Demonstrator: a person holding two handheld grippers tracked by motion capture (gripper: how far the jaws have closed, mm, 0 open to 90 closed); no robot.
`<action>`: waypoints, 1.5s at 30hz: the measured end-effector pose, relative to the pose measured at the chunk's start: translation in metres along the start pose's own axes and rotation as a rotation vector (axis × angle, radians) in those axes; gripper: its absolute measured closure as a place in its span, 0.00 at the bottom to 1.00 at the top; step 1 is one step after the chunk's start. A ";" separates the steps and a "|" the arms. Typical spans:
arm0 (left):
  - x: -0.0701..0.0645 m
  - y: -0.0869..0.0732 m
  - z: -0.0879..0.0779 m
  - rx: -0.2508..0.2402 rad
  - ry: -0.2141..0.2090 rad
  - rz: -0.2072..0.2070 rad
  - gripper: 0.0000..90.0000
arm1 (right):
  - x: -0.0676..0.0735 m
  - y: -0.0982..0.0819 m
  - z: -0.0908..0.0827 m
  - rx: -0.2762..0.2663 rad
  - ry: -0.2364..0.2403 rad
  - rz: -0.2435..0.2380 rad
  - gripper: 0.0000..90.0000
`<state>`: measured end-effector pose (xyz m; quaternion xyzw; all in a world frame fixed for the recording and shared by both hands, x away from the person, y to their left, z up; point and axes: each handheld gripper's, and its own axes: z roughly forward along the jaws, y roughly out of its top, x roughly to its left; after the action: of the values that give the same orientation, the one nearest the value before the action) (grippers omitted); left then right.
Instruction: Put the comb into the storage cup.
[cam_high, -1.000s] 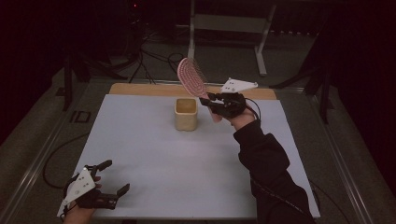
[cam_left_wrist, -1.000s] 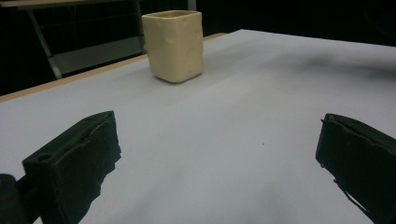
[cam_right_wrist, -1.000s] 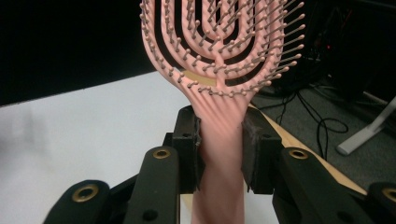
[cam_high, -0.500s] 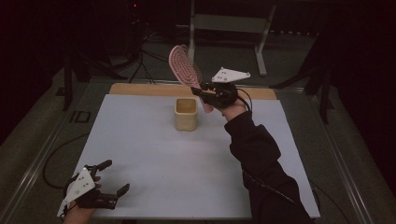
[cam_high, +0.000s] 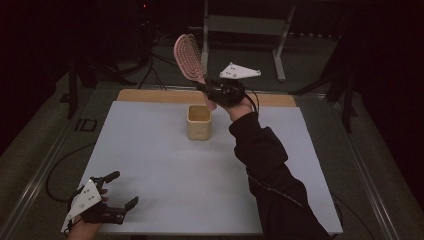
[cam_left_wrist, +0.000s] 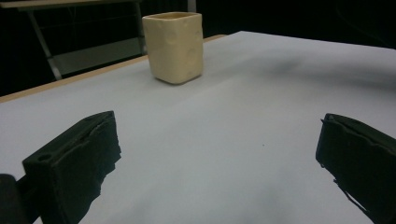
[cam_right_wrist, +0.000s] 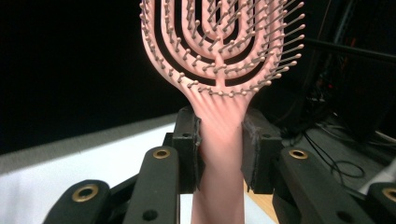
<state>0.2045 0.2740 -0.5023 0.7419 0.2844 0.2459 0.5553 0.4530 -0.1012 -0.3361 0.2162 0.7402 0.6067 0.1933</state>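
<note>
1. Worktop (cam_high: 165, 165): a pale sheet covers its surface, with a wooden strip bare along the 12 o'clock edge.
2. Person's right sleeve (cam_high: 265, 165): dark, it rises from the 5 o'clock corner of the high view toward the centre.
3. Pink hairbrush (cam_high: 188, 56): held in the air above and just behind the cup, at about 12 o'clock from the worktop's middle. Its vented, bristled head tilts up toward 11 o'clock; the handle runs down toward 4 o'clock into the jaws. In the right gripper view the head (cam_right_wrist: 219, 42) stands upright, bristles facing the camera.
4. Right hand-held gripper (cam_high: 212, 90): pinches the hairbrush at the neck of its handle, one black pad pressed on each side; a grey three-cornered plate sits on top.
5. Left hand-held gripper (cam_high: 120, 190): rests at the 7 o'clock corner of the worktop, well apart from the cup, jaws spread with nothing between them.
6. Cream cup (cam_high: 199, 121): square-sided and open-topped, upright on the worktop toward 12 o'clock, below the brush handle. In the left gripper view it (cam_left_wrist: 173, 46) stands at 11 o'clock, beyond the spread jaws.
</note>
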 end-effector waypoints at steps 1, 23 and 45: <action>0.000 0.000 0.000 -0.001 0.001 0.001 0.00 | 0.000 0.000 0.002 -0.014 -0.001 0.004 0.79; 0.001 0.000 -0.001 -0.006 -0.001 0.004 0.00 | -0.013 -0.030 0.040 -0.123 0.022 0.045 0.79; 0.000 0.000 0.000 0.001 -0.003 0.006 0.00 | -0.026 -0.081 0.050 -0.045 0.052 0.067 0.79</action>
<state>0.2048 0.2739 -0.5028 0.7434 0.2816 0.2462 0.5545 0.4950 -0.0883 -0.4245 0.2207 0.7234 0.6347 0.1583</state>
